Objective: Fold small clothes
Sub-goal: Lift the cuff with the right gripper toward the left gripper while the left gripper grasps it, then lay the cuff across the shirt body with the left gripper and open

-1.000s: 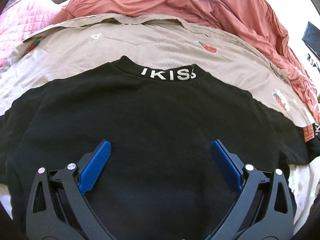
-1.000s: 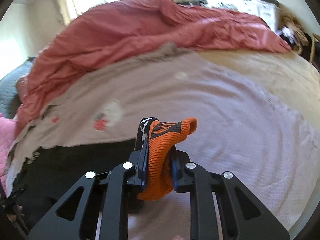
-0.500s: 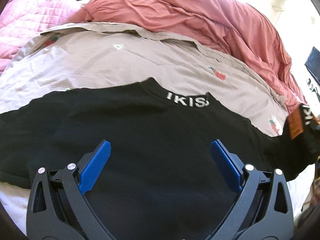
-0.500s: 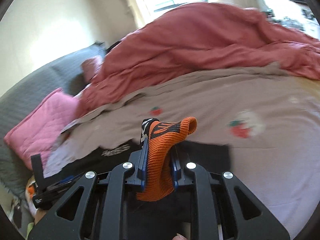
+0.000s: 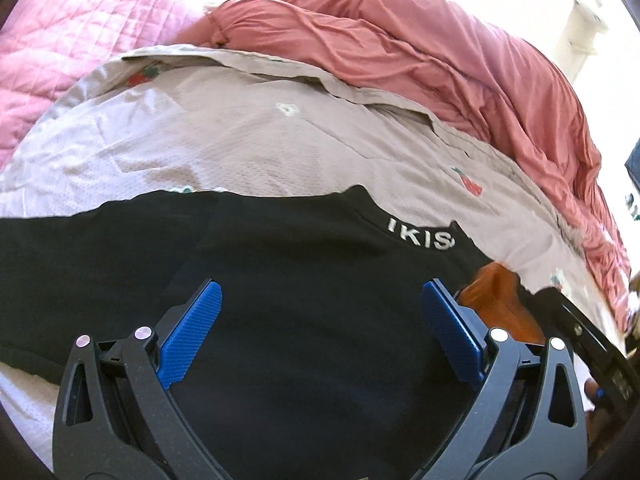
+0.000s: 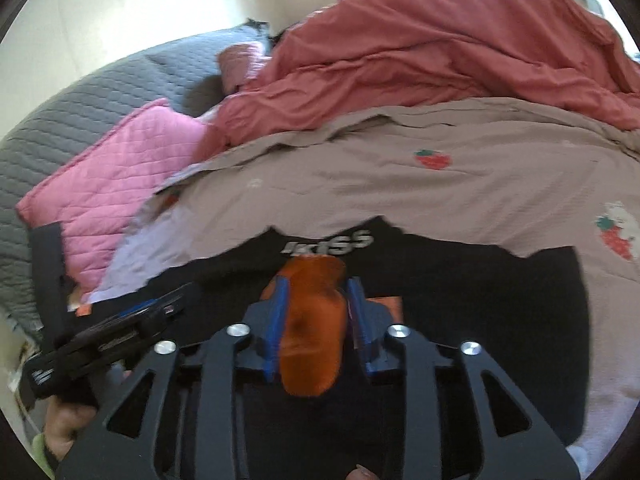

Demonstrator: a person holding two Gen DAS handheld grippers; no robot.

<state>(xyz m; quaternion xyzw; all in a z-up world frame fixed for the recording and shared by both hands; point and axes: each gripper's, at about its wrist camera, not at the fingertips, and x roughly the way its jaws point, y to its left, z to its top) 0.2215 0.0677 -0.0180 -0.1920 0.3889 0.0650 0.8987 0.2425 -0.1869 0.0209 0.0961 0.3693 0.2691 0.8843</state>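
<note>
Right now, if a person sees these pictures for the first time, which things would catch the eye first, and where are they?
The orange cuff stands out first, clamped in the right gripper above the middle of the black shirt. Next come the white collar letters at the shirt's far edge, and the red duvet bunched behind on the bed. The left gripper hangs open over the shirt, blue fingers wide apart.

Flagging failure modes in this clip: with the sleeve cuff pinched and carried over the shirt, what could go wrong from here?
1. The right gripper holds only the orange cuff; the knit may slip out before the sleeve is laid.
2. The left gripper is open above the black shirt, pinning nothing, so pulling the sleeve could drag or bunch the body.
3. The two grippers sit close together; they might collide.
</note>
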